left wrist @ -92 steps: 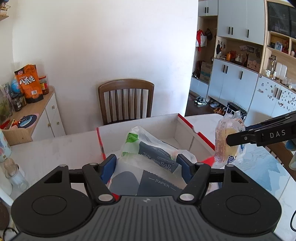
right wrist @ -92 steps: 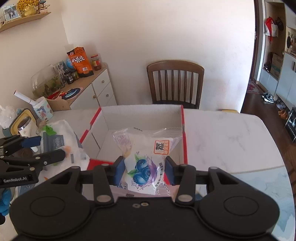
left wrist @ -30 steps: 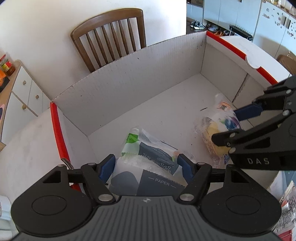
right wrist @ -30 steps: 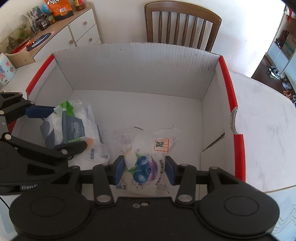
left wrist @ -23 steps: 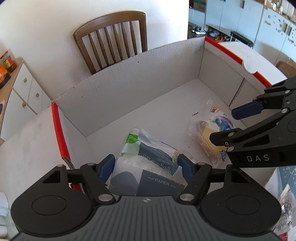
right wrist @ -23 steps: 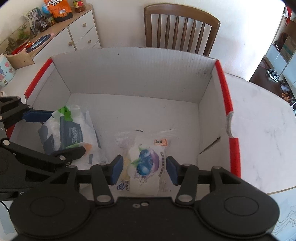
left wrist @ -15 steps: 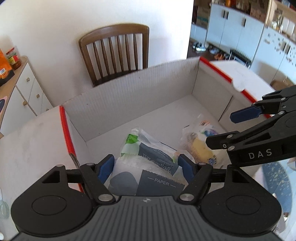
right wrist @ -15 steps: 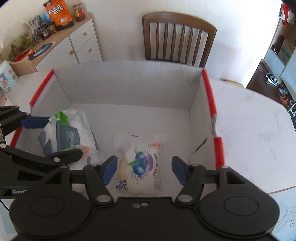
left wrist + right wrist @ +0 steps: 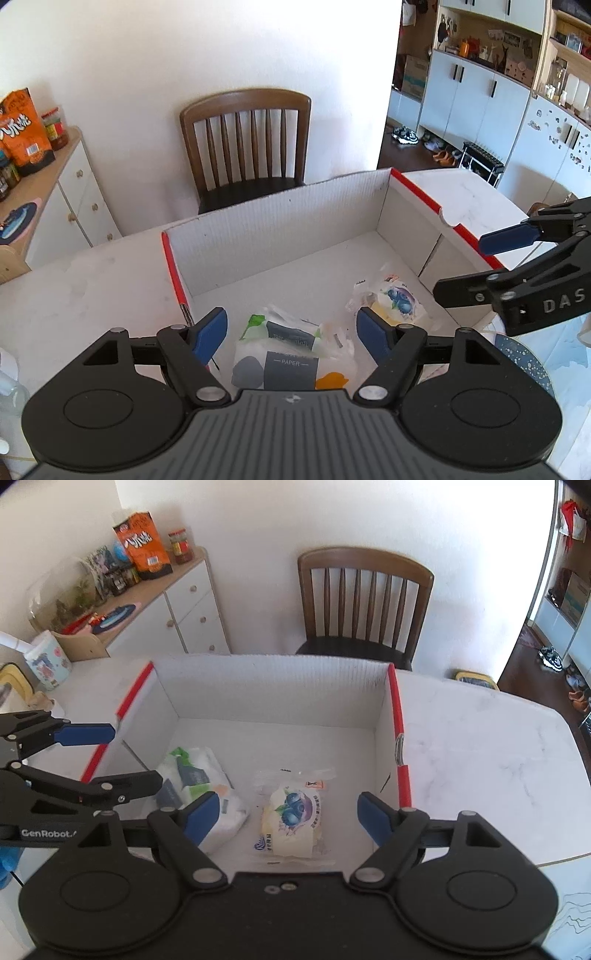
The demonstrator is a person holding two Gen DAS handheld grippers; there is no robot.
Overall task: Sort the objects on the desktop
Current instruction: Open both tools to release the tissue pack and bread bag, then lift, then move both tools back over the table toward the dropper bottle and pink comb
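Observation:
A white cardboard box [image 9: 280, 229] with red rims stands on the marble table; it also shows in the right wrist view [image 9: 280, 690]. On its floor lie a tissue pack [image 9: 280, 350] [image 9: 199, 775] at the left and a blueberry bread packet [image 9: 397, 301] [image 9: 291, 823] to its right. My left gripper [image 9: 293, 332] is open and empty above the tissue pack. My right gripper [image 9: 284, 818] is open and empty above the bread packet. Each gripper also shows from the side in the other's view, the right [image 9: 517, 262] and the left [image 9: 92, 757].
A wooden chair [image 9: 247, 144] [image 9: 364, 602] stands behind the table. A white sideboard [image 9: 162, 605] with snack bags and jars is at the left. A patterned cup [image 9: 46, 661] stands on the table's left. Cabinets [image 9: 480, 96] are at the far right.
Both grippers have opened and let go: the bread packet first, then the tissue pack. Both packs now lie in the box and the grippers have risen above it.

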